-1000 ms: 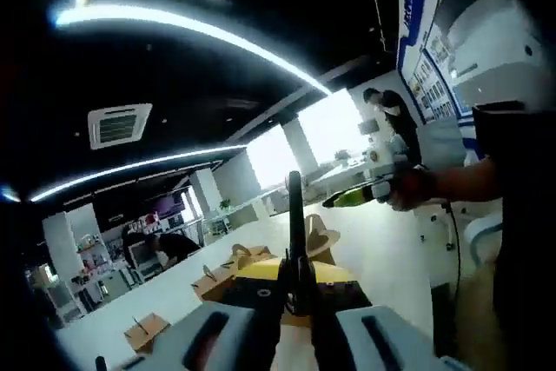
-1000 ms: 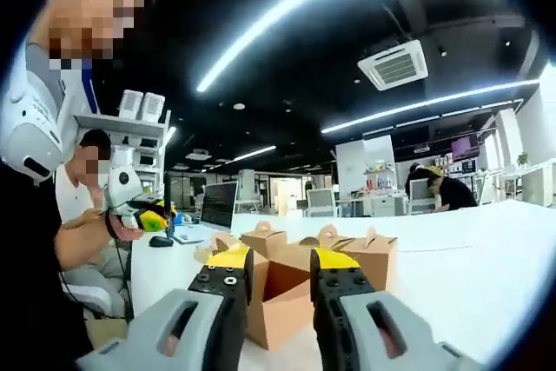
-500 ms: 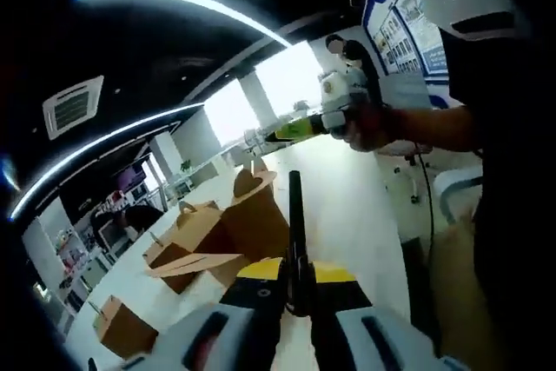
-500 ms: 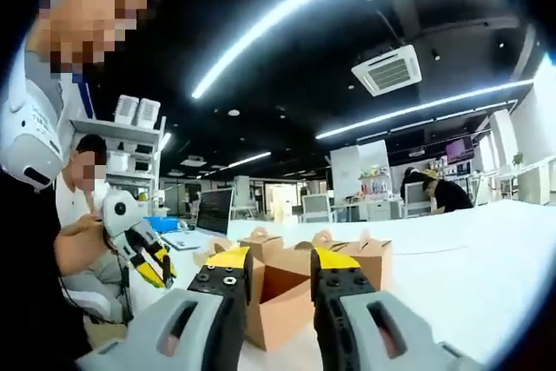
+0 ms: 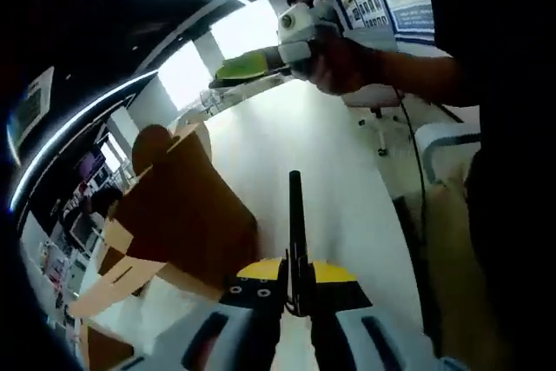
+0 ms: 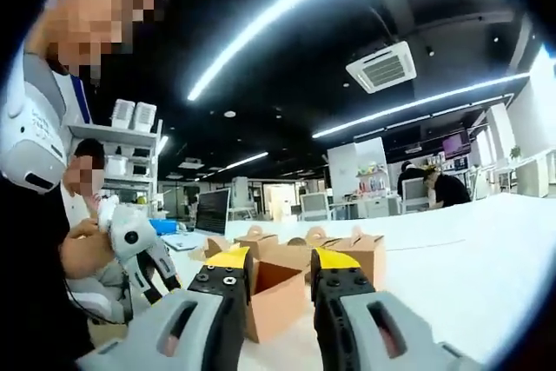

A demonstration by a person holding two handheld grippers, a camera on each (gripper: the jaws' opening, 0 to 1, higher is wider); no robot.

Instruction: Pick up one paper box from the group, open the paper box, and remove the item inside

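In the left gripper view the left hand-held gripper point(image 5: 294, 288) has its two yellow-tipped jaws pressed together around a thin dark upright strip, with no gap between them; what that strip is cannot be told; just to its left on the white surface point(image 5: 347, 197) stands a brown paper box with a rounded handle tab point(image 5: 187, 206), large and close, with a flap point(image 5: 113, 280) folded out at its lower left; across the top of this view the right hand-held gripper point(image 5: 248, 67) reaches in, held in a person's hand point(image 5: 343, 62), its green-yellow jaws pointing left above the box and apart from it.

In the right gripper view the right hand-held gripper's point(image 6: 280, 267) own two black, yellow-capped jaws stand apart with a clear gap and nothing held between them; beyond the gap an opened brown paper box point(image 6: 276, 293) sits on the white surface point(image 6: 452, 258), its lid flaps raised; behind it a group of closed brown paper boxes with handle tabs point(image 6: 347, 249) stands in a row, touching or nearly so; at the left of this view the left hand-held gripper point(image 6: 161, 271) is held by a person's hand point(image 6: 82, 254), pointing down towards the surface edge; whether the opened box holds anything cannot be seen from here.
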